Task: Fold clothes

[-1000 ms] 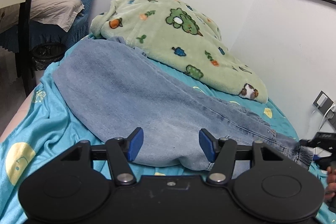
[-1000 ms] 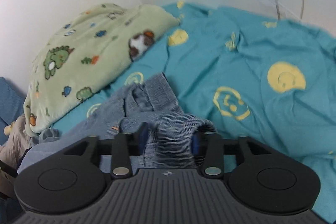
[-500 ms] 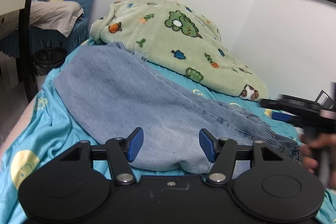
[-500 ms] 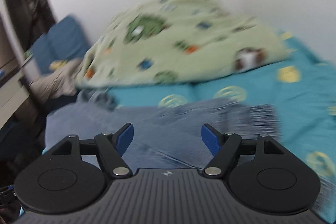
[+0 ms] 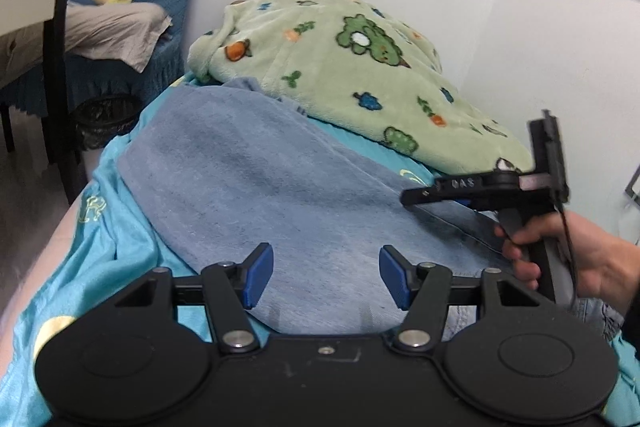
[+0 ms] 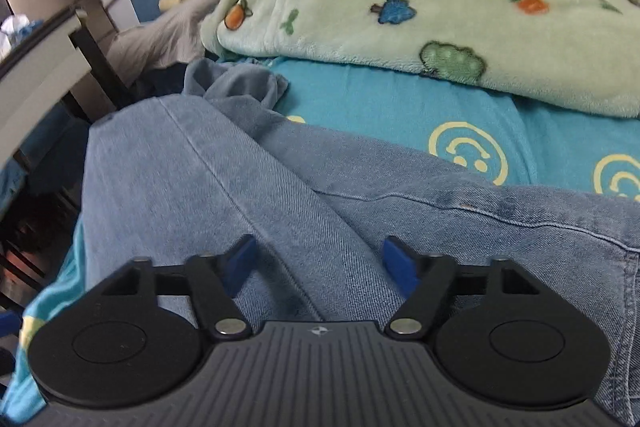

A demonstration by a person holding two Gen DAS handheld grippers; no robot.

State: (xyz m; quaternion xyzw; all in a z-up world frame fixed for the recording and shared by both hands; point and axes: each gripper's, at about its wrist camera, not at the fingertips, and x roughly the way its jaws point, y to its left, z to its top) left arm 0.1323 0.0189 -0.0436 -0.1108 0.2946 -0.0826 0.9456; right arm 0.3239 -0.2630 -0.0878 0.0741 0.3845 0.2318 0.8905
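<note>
We see jeans (image 5: 280, 195) flat on the teal sheet (image 5: 108, 239), beside the green blanket (image 5: 340, 75). Left gripper (image 5: 326, 277) hovers over them, jaws apart, empty. Right gripper (image 6: 318, 263) is closing, denim below, nothing pinched.

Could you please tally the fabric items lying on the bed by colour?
Blue denim jeans: 1
Green patterned fleece blanket: 1
Turquoise smiley bedsheet: 1
Total: 3
</note>
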